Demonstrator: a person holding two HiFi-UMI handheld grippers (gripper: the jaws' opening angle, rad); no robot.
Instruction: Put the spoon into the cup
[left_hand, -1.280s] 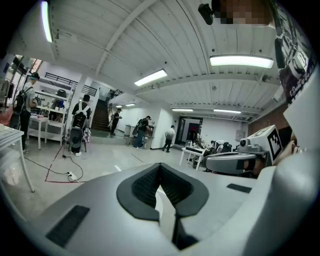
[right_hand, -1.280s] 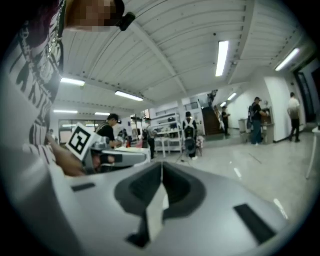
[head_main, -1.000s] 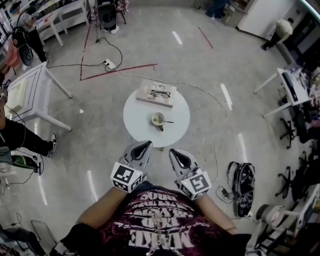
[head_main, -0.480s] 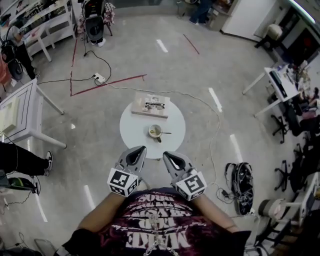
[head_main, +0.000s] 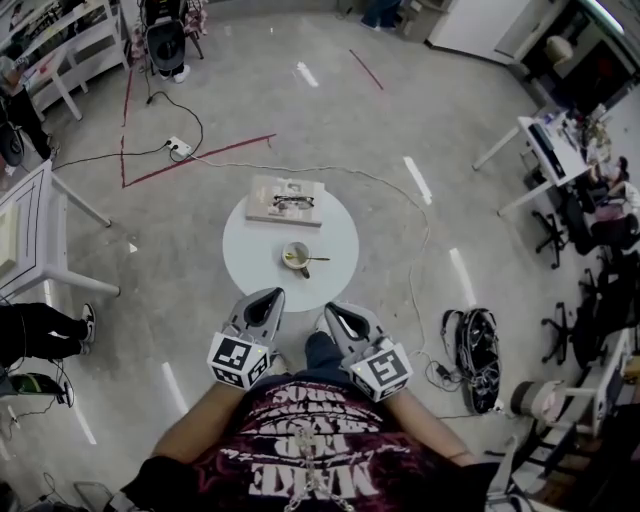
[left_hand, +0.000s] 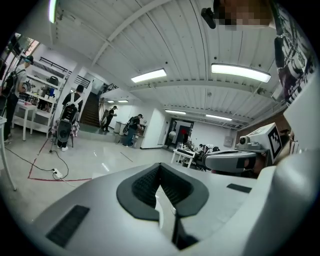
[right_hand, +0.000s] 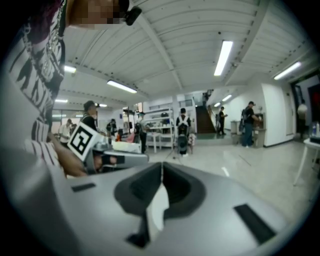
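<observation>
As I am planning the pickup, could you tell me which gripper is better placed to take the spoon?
Right, probably. The spoon shows at the cup's right side, nearer the right gripper than the left gripper. Both are shut, empty and short of the table.

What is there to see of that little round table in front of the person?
The table is small, round and white-topped, standing on grey floor just ahead of the person. A flat tan board carrying glasses lies at its far edge; a pale cup sits near the middle. Its legs cannot be seen.
</observation>
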